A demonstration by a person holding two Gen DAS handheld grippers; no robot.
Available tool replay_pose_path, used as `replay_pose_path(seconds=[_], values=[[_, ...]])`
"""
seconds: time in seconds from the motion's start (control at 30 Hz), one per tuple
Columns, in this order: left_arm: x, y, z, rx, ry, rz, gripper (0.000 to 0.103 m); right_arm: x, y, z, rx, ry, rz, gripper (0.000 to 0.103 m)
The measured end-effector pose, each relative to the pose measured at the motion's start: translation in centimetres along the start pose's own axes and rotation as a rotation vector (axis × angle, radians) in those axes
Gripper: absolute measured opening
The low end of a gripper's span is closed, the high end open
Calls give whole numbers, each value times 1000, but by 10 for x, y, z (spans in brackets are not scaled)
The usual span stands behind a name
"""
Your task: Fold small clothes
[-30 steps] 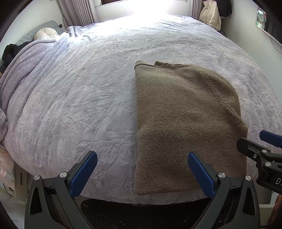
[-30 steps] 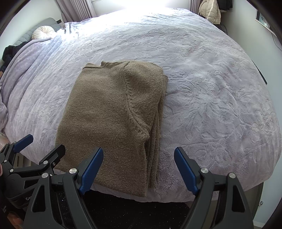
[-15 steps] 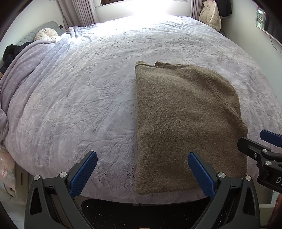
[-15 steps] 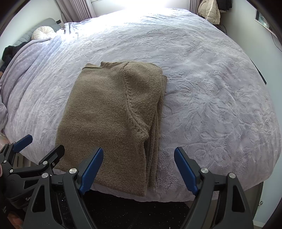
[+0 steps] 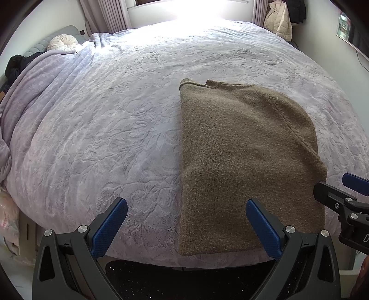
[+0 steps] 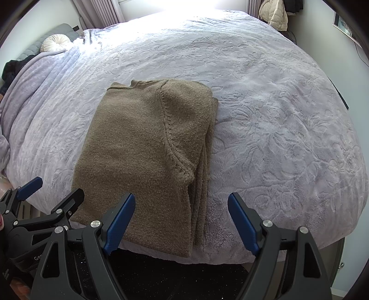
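A brown knit sweater point(image 5: 242, 157) lies folded lengthwise on the lavender bedspread point(image 5: 110, 120), its hem at the bed's near edge. It also shows in the right wrist view point(image 6: 143, 147), with stacked folded layers along its right side. My left gripper point(image 5: 186, 221) is open and empty, hovering over the sweater's near left corner. My right gripper point(image 6: 182, 221) is open and empty over the near right corner. Each gripper shows at the edge of the other's view, the right gripper point(image 5: 343, 191) and the left gripper point(image 6: 48, 191).
A round cream cushion point(image 5: 63, 42) and dark clothes point(image 5: 16, 65) lie at the bed's far left. A beige jacket point(image 5: 278, 22) hangs at the far right. The dark floor point(image 5: 184, 279) shows below the bed's edge.
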State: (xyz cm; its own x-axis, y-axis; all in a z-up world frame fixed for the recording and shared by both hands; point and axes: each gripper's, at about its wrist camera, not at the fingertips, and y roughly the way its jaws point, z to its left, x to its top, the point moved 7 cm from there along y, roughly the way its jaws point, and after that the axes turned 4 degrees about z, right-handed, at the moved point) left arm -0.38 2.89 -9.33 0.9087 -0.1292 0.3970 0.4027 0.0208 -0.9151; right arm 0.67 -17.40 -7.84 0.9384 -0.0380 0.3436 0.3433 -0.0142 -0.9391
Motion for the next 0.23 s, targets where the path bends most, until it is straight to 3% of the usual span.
replay_pose_path(seconds=[0.23], values=[[2, -6, -6, -1, 41, -37, 103, -1, 1, 0, -2, 1, 1, 85]])
